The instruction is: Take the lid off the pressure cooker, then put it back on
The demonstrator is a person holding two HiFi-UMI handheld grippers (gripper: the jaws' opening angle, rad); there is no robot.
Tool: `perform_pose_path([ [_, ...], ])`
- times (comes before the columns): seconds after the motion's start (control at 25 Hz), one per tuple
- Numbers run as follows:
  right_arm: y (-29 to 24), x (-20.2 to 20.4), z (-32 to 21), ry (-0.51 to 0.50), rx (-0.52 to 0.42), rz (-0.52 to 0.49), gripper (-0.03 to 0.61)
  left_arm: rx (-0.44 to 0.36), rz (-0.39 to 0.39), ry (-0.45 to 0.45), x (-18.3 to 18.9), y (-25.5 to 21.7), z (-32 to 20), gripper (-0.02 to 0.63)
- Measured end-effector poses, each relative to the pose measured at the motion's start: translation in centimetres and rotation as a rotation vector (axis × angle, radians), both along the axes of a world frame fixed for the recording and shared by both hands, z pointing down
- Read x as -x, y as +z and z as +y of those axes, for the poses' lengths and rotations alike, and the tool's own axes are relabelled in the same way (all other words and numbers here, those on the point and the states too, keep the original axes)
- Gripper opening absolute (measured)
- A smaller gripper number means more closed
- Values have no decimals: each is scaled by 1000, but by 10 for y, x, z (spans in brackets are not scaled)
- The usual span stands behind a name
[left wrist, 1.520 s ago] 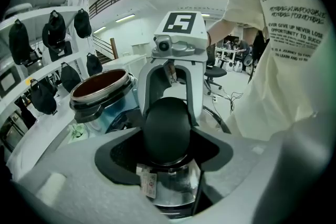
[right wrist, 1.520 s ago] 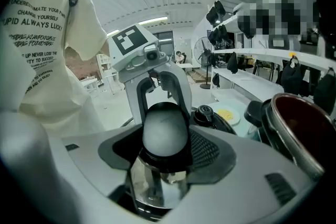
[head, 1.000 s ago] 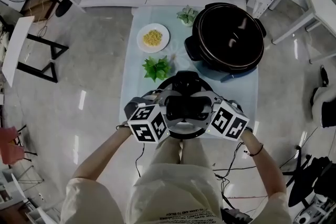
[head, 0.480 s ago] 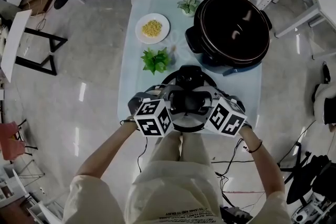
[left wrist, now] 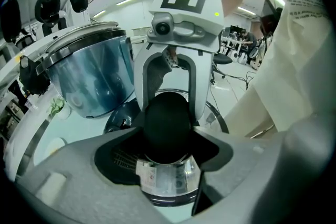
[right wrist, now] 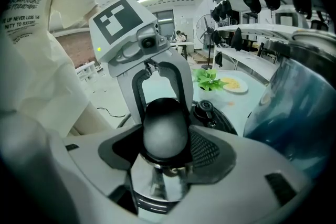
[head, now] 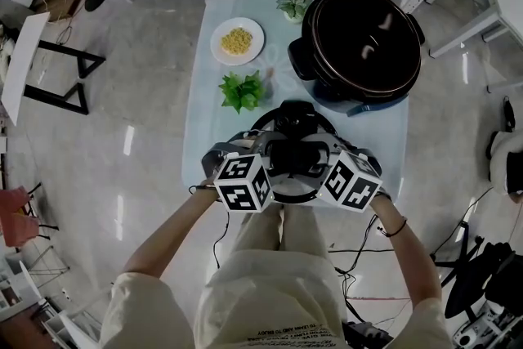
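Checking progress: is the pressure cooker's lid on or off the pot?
Off. The pot stands open, its dark inside showing; the lid is apart from it, at the table's near end.

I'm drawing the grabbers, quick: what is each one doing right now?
Left gripper: shut on one end of the lid handle.
Right gripper: shut on its other end.

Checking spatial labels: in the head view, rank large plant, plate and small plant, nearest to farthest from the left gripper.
1. Large plant, just beyond the left gripper.
2. Plate, mid-table, left side.
3. Small plant, far edge.
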State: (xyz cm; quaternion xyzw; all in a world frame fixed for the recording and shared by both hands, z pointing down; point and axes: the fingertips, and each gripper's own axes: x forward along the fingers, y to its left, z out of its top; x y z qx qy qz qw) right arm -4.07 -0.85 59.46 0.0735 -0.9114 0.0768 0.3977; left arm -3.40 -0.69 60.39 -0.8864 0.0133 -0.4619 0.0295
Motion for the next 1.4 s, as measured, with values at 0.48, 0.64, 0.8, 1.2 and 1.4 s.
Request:
perform_pose_path([
  [0.48,4,-3,0,-10,23,23,273,0,-13,-12,-4,2,0,290],
  [0.64,4,-2,0,5,15,24,275,-4,-11,-20,-4,2,0,290],
  [0.8,5,-1,1,28,20,19,275,-48,12,-64,-1,0,0,291],
  [1.2,0,-5,-4,108,-20,5,293,-62,121,-316,10,-5,-2,290],
  [1.4,-9,-10,-6,179,-71,-19,293,-28,191,-413,16,-18,0,290],
])
